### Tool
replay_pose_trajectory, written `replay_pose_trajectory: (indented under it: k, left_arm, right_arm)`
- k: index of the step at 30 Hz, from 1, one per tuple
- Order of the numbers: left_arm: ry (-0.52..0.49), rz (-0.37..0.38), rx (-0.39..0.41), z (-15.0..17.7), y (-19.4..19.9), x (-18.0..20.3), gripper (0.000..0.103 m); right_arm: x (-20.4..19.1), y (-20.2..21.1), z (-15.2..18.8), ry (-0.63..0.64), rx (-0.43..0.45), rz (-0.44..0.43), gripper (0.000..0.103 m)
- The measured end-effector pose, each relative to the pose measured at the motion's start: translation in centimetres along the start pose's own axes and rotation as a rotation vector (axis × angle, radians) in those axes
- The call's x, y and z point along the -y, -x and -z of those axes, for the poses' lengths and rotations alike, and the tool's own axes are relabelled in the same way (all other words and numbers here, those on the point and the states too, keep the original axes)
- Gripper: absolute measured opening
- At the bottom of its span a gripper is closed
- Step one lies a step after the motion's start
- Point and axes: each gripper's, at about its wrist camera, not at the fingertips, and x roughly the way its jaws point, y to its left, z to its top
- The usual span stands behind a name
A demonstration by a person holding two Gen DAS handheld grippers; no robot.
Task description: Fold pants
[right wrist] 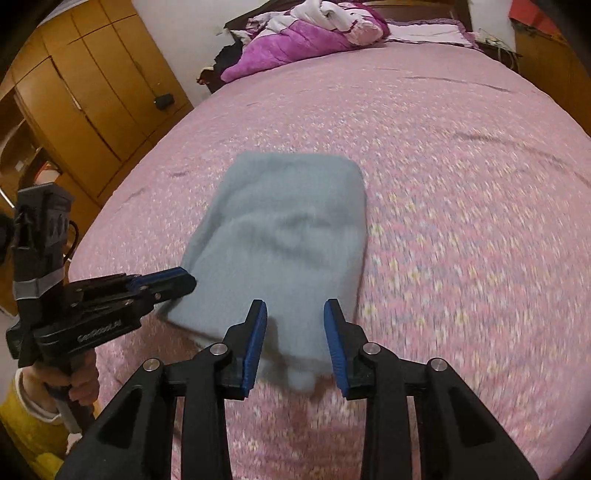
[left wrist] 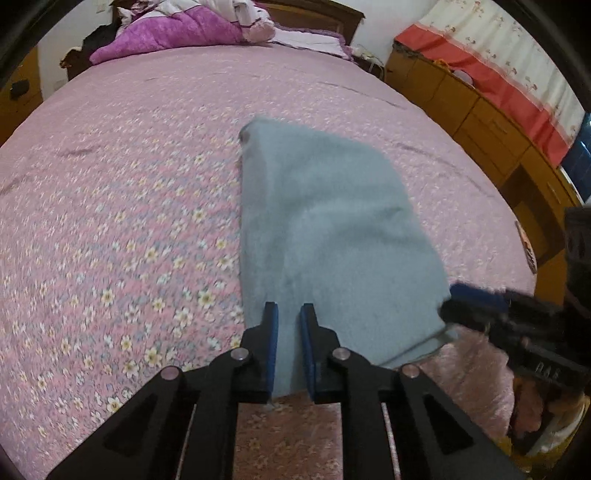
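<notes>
Grey-blue pants (left wrist: 325,221) (right wrist: 291,229) lie folded into a compact rectangle on the pink flowered bedspread (left wrist: 129,184) (right wrist: 461,184). My left gripper (left wrist: 290,310) is shut on the near edge of the pants, with cloth pinched between its blue pads. The right wrist view shows the same gripper (right wrist: 186,280) at the pants' near left corner. My right gripper (right wrist: 295,308) is shut on a bunch of the near edge, and its jaws stand wider than the left's. Seen from the left wrist, it (left wrist: 452,299) grips the near right corner. Both views are blurred by motion.
A purple quilt (left wrist: 177,33) (right wrist: 295,40) and pillows are heaped by the headboard. A wooden cabinet (left wrist: 480,122) under a red and white cloth (left wrist: 498,66) stands to the right of the bed. A wardrobe (right wrist: 85,85) is on the left. A hand (right wrist: 81,384) in a yellow sleeve holds the left gripper.
</notes>
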Motion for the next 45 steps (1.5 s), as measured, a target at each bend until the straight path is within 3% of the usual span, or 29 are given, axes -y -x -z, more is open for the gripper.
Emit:
replay_pose_trajectory:
  k: [3, 8, 10, 15, 21, 23, 24, 26, 27, 28, 31, 36, 45]
  left_arm:
    - [0.009, 0.003, 0.013, 0.5, 0.3, -0.4, 0.013]
    - [0.016, -0.035, 0.013, 2.1, 1.8, -0.2, 0.013]
    - [0.031, -0.056, 0.011, 2.9, 2.6, -0.3, 0.021]
    - [0.040, -0.092, 0.004, 5.3, 3.7, -0.9, 0.029]
    - [0.040, -0.156, -0.064, 6.7, 2.1, -0.5, 0.041]
    - [0.046, -0.156, -0.051, 7.0, 2.1, -0.3, 0.045]
    - [0.048, -0.149, -0.050, 7.0, 2.1, -0.2, 0.052]
    - [0.052, -0.128, -0.049, 7.1, 1.9, 0.1, 0.064]
    - [0.051, -0.118, -0.047, 7.1, 1.8, 0.4, 0.071]
    - [0.048, -0.114, -0.044, 7.2, 1.6, 0.7, 0.077]
    - [0.020, -0.115, -0.048, 7.2, 1.2, 1.9, 0.091]
    - [-0.052, -0.204, -0.063, 7.8, 0.2, 4.2, 0.098]
    - [-0.049, -0.245, -0.055, 8.0, -0.1, 5.1, 0.103]
  right_arm:
    - [0.3, -1.4, 1.2, -0.004, -0.026, 0.040, 0.026]
    - [-0.1, -0.7, 1.9, 0.010, 0.005, 0.074, 0.027]
    - [0.1, -0.4, 1.9, 0.007, 0.008, 0.076, 0.027]
    - [0.8, 0.7, 3.1, -0.016, 0.011, 0.116, 0.027]
    - [1.7, 1.4, 4.6, -0.058, 0.019, 0.157, 0.032]
    - [1.9, 1.6, 5.4, -0.072, 0.021, 0.168, 0.034]
    - [1.9, 1.7, 5.7, -0.074, 0.025, 0.175, 0.039]
    - [1.9, 1.6, 6.3, -0.074, 0.032, 0.194, 0.058]
    - [1.9, 1.2, 6.4, -0.075, 0.021, 0.204, 0.074]
    - [1.9, 1.0, 6.6, -0.077, 0.014, 0.209, 0.081]
    - [2.0, 0.2, 7.0, -0.091, 0.007, 0.229, 0.081]
    - [1.7, -0.1, 7.3, -0.072, 0.010, 0.232, 0.086]
    - [0.3, -1.8, 7.0, -0.044, 0.015, 0.240, 0.093]
